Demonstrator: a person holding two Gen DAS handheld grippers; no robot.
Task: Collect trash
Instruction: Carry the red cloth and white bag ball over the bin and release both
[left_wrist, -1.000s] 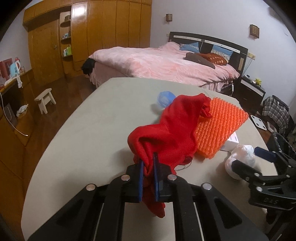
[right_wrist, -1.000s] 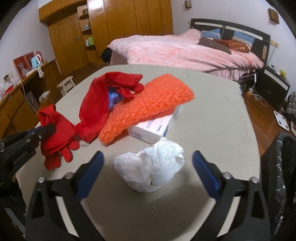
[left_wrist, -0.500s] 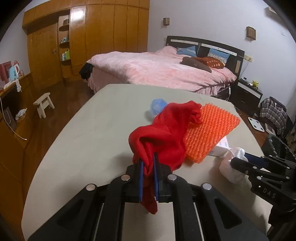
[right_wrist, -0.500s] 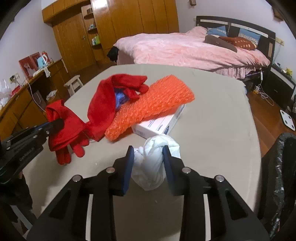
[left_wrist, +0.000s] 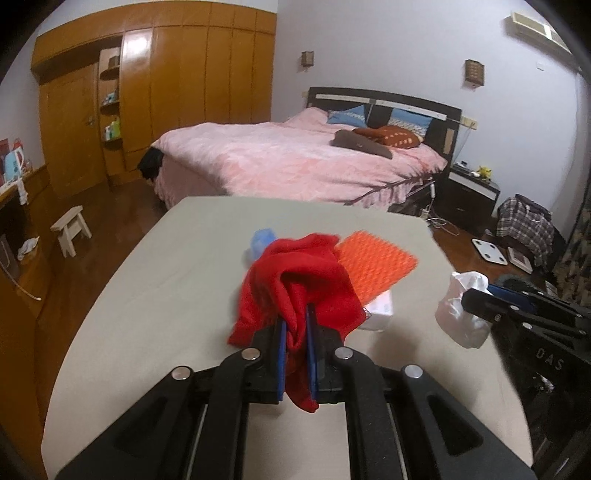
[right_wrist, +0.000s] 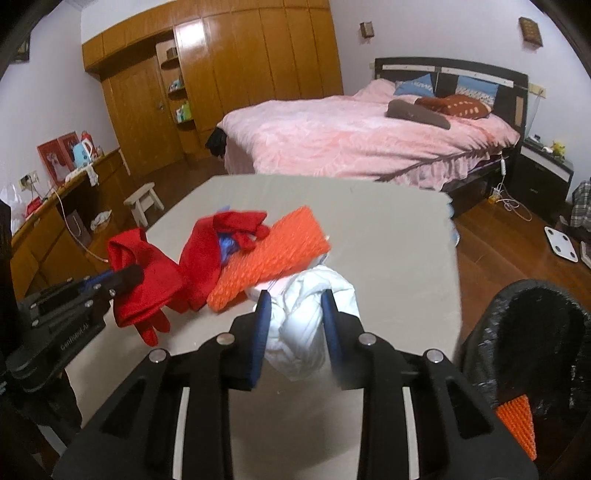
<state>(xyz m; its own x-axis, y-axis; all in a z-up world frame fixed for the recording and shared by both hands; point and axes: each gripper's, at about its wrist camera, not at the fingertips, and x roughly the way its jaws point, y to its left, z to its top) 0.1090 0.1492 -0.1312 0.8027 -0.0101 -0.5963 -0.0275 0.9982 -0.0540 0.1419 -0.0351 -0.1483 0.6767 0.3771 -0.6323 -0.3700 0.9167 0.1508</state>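
Observation:
My left gripper (left_wrist: 295, 321) is shut on a red glove (left_wrist: 303, 280), which hangs lifted off the grey table (left_wrist: 166, 277). In the right wrist view that glove (right_wrist: 144, 280) dangles from the left gripper (right_wrist: 125, 277) at the left. The jaws of my right gripper (right_wrist: 295, 306) are closing, and their pads press on a crumpled white wad (right_wrist: 310, 314), raised above the table. Still on the table lie a second red glove (right_wrist: 207, 258), an orange bubble-wrap sheet (right_wrist: 273, 251) and a blue crumpled piece (right_wrist: 227, 245).
A black trash bag (right_wrist: 517, 332) stands open at the table's right edge, an orange scrap (right_wrist: 517, 421) inside it. A white box (left_wrist: 380, 310) lies under the orange sheet. Beyond the table are a pink bed (right_wrist: 351, 140), a small stool (right_wrist: 144, 199) and wooden wardrobes.
The right jaws went from wide open to pinching the white wad and lifted it. The left gripper rose with the red glove, which now hangs free of the table.

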